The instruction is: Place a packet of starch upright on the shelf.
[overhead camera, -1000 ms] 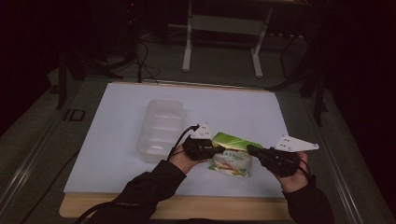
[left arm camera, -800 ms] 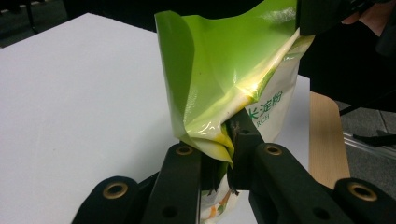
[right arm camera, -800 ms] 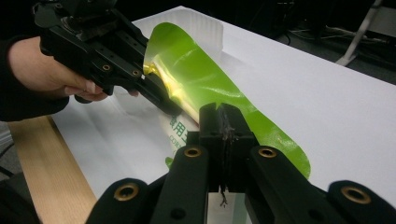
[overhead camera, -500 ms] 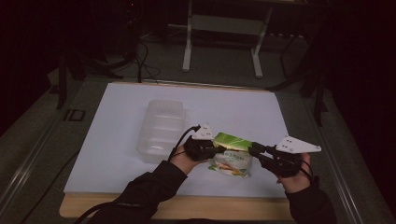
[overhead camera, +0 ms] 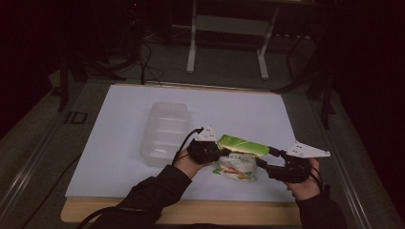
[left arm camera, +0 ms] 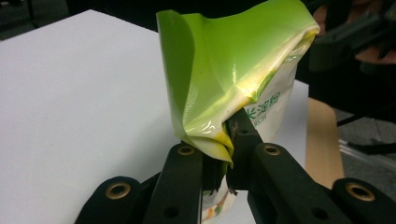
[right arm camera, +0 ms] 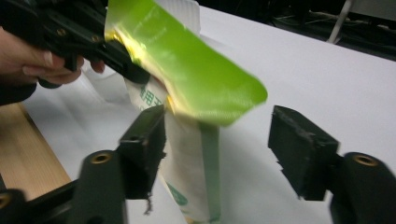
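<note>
A food pouch (overhead camera: 235,168) with a green top flap (overhead camera: 241,145) and a white printed body stands near the front of the white mat (overhead camera: 119,157). My left gripper (overhead camera: 220,151) is shut on the flap's left end; in the left gripper view its jaws (left arm camera: 229,137) pinch the crumpled green edge of the pouch (left arm camera: 233,65). My right gripper (overhead camera: 265,156) is at the flap's right end. In the right gripper view it (right arm camera: 222,130) stands open, with the pouch (right arm camera: 191,79) between its spread jaws and untouched by the right one.
A clear plastic container (overhead camera: 165,131) lies on the mat to the left of my left hand. The wooden table edge (overhead camera: 191,212) runs along the front. A metal stand (overhead camera: 227,28) is behind the table in the dark.
My right gripper has drifted slightly to the right and toward the front edge. The left gripper keeps its hold on the flap in nearly the same place.
</note>
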`<state>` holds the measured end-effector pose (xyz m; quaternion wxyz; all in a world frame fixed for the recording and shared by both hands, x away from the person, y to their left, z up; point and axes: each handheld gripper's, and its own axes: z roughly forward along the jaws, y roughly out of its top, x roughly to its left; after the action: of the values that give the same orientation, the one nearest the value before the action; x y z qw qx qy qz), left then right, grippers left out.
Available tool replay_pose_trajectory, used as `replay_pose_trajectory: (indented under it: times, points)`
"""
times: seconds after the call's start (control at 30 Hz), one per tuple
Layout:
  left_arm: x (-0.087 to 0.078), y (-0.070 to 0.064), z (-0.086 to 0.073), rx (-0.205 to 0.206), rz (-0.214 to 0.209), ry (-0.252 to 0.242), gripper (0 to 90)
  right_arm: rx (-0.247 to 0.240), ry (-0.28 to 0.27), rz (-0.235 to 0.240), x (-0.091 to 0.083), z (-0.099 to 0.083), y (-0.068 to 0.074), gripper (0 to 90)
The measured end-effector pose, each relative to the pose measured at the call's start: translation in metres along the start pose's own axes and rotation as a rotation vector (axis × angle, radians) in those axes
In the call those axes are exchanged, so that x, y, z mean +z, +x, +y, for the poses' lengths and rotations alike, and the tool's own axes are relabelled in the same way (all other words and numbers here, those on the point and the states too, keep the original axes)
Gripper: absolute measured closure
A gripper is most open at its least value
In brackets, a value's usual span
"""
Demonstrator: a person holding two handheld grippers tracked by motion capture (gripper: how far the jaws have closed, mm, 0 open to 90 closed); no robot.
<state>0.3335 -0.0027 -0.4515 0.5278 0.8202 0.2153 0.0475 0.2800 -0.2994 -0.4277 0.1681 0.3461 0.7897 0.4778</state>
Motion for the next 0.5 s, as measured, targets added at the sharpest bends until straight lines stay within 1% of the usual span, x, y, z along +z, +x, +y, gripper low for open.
replay_pose_trajectory:
  times: [0.07, 0.13, 0.2, 0.27, 0.3, 0.37, 0.4, 0.43, 0.5]
  points:
    - [-0.001, 0.000, 0.000, -0.009, -0.011, -0.005, 85.9, 0.008, 0.006, 0.010, -0.002, -0.002, -0.002, 31.5]
    - [-0.002, -0.001, 0.001, -0.021, -0.021, -0.011, 86.0, 0.018, 0.009, 0.017, -0.004, -0.004, -0.003, 30.7]
    - [-0.003, -0.002, 0.003, -0.027, -0.027, -0.021, 86.0, 0.024, 0.003, 0.012, -0.007, -0.007, -0.005, 28.8]
    - [-0.005, -0.003, 0.004, -0.026, -0.033, -0.031, 86.1, 0.040, -0.005, 0.008, -0.011, -0.010, -0.009, 27.2]
    - [-0.006, -0.003, 0.005, -0.037, -0.038, -0.040, 86.1, 0.046, -0.009, 0.008, -0.012, -0.012, -0.010, 26.0]
    - [-0.010, -0.005, 0.009, -0.031, -0.043, -0.056, 86.2, 0.062, -0.026, 0.010, -0.015, -0.014, -0.013, 23.1]
    - [-0.011, -0.005, 0.010, -0.036, -0.047, -0.061, 86.2, 0.067, -0.035, 0.009, -0.015, -0.015, -0.014, 21.1]
    - [-0.014, -0.006, 0.013, -0.030, -0.044, -0.070, 86.2, 0.063, -0.029, 0.018, -0.016, -0.015, -0.015, 18.6]
    - [-0.019, -0.006, 0.017, -0.026, -0.045, -0.084, 86.2, 0.061, -0.044, 0.023, -0.018, -0.015, -0.015, 17.7]
